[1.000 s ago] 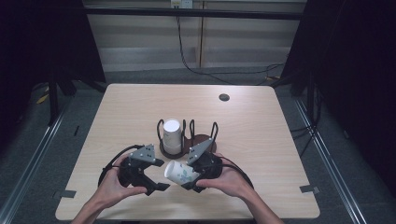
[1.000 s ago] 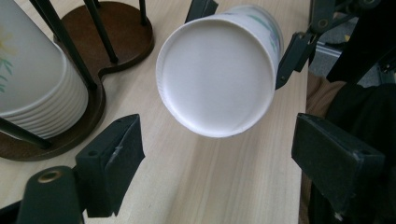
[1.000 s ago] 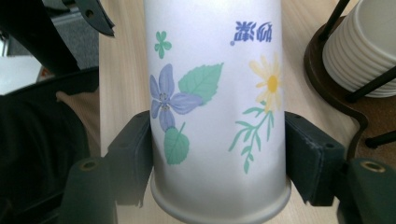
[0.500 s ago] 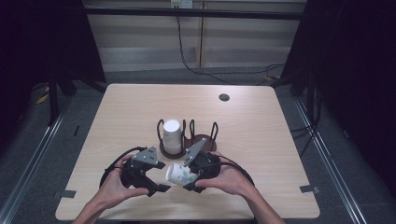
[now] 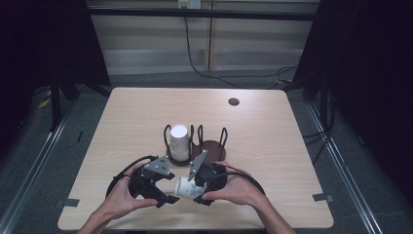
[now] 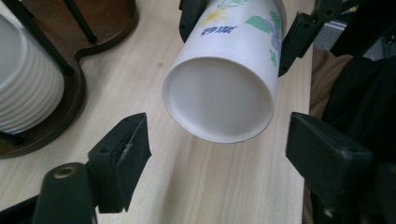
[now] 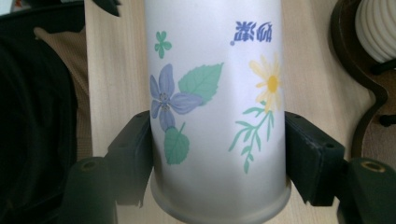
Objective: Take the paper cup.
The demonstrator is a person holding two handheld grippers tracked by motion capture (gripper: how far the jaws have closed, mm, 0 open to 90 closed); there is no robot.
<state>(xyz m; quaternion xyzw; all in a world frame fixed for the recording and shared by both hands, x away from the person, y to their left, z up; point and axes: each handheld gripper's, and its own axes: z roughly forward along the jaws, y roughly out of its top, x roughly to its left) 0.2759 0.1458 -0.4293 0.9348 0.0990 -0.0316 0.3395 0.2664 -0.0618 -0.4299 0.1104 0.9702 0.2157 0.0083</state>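
On the pale wooden tabletop (image 5: pixel 272 126), a dark wooden cup holder (image 5: pixel 195 146) with wire posts stands mid-table, a ribbed white cup stack (image 5: pixel 178 141) upright in its left well. Just in front of the holder, near the tabletop's front edge, the right gripper (image 7: pixel 217 140) pinches a flowered paper cup (image 5: pixel 187 187) across its wall, holding it on its side, long axis running toward the left gripper (image 6: pixel 217 140), closed base facing it. The left fingers (image 6: pixel 123 154), which have just been closing, stand spread either side of that base, not touching. The left hand is the nearer to the base. The holder's right well (image 5: pixel 213 146) lies free behind, with open tabletop on both sides.
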